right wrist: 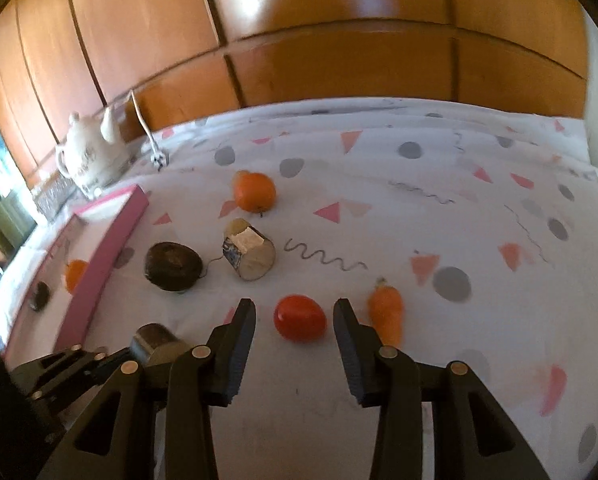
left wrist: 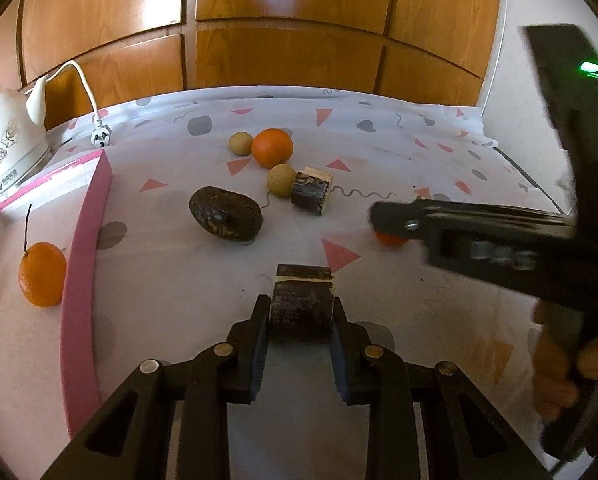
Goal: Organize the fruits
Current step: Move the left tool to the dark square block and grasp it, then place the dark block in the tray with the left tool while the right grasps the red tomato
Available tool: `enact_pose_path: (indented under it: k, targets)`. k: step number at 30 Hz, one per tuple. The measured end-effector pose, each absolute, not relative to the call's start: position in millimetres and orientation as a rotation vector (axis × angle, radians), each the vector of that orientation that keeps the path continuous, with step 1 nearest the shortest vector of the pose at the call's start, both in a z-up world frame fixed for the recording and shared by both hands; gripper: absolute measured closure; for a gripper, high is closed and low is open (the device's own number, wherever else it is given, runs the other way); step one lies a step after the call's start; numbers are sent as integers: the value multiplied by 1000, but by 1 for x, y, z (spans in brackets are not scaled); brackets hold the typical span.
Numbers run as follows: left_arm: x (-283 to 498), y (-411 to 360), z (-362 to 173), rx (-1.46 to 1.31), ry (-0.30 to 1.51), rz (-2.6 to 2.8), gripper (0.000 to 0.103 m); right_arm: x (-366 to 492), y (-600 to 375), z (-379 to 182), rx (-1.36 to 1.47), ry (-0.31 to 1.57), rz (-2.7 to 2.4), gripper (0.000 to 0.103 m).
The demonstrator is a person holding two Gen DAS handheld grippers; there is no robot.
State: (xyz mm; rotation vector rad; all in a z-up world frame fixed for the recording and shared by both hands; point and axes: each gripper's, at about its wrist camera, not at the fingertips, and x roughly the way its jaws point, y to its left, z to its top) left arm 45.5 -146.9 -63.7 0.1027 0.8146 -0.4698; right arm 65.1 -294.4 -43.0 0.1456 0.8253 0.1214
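Note:
My left gripper [left wrist: 301, 310] is shut on a dark brown block with a pale layer [left wrist: 302, 304], low over the patterned tablecloth. It also shows in the right wrist view [right wrist: 155, 346]. My right gripper [right wrist: 295, 314] is open, its fingers on either side of a red tomato [right wrist: 300, 317] lying on the cloth. A small carrot [right wrist: 387, 312] lies just to its right. An orange [left wrist: 272, 147], two tan balls [left wrist: 281, 179], another brown block [left wrist: 312, 190] and a dark round piece [left wrist: 225, 214] lie mid-table. A pink-rimmed tray [left wrist: 81, 256] at left holds an orange [left wrist: 42, 274].
A white kettle [left wrist: 9, 148] and a power plug [left wrist: 101, 136] stand at the back left. Wooden cabinet doors [left wrist: 291, 20] rise behind the table. The table's right edge [left wrist: 531, 184] runs near the wall. A dark item [right wrist: 39, 296] lies in the tray.

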Motion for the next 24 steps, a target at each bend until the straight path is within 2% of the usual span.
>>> enact_pose_path:
  k: [2, 14, 24]
  targets:
    - [45, -147, -64, 102, 812, -469, 75, 72, -290, -49, 118, 847, 116, 74]
    - [48, -144, -56, 74, 851, -456, 76, 70, -293, -61, 151, 828, 137, 72]
    - [61, -70, -3, -71, 831, -313, 76, 68, -290, -61, 134, 824, 118, 72]
